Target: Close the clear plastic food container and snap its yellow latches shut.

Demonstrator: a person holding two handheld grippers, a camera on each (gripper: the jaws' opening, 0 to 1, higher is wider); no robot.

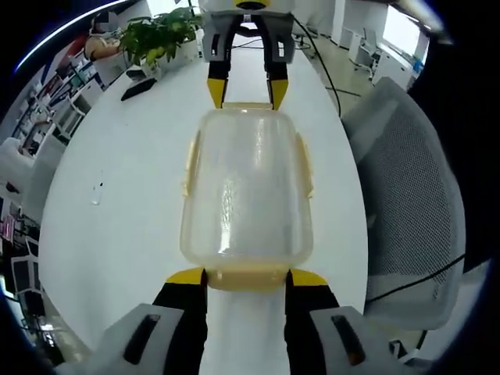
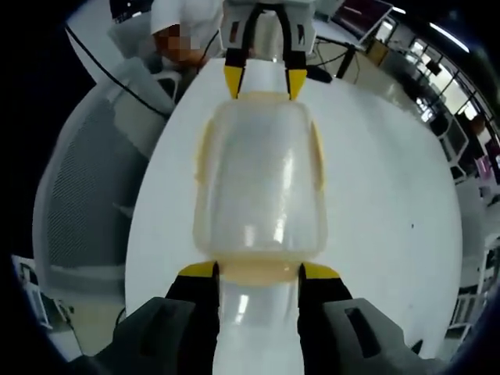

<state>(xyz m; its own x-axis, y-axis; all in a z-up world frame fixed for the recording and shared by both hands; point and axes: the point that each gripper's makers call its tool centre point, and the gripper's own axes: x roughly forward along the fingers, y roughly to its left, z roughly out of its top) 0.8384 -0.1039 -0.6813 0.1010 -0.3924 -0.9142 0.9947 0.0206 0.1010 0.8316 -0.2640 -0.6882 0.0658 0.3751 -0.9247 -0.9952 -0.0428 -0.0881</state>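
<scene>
Now your left gripper [image 1: 246,275] and right gripper [image 2: 258,269] each stand spread at opposite ends of one container [image 1: 246,187]. White table [image 1: 117,203] lies open around it; four yellow latches [image 1: 190,164].

Left hand-held gripper [image 1: 247,276] and right hand-held gripper [image 2: 258,270], jaws apart, facing.

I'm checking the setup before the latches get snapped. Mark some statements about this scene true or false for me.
1. The container sits on a white table. True.
2. Both grippers are at the same end of the container. False: the left gripper and the right gripper face each other from opposite ends.
3. A potted plant stands on the table. True.
4. The container is full of food. False: it looks empty.
5. A grey mesh chair is beside the table. True.
</scene>
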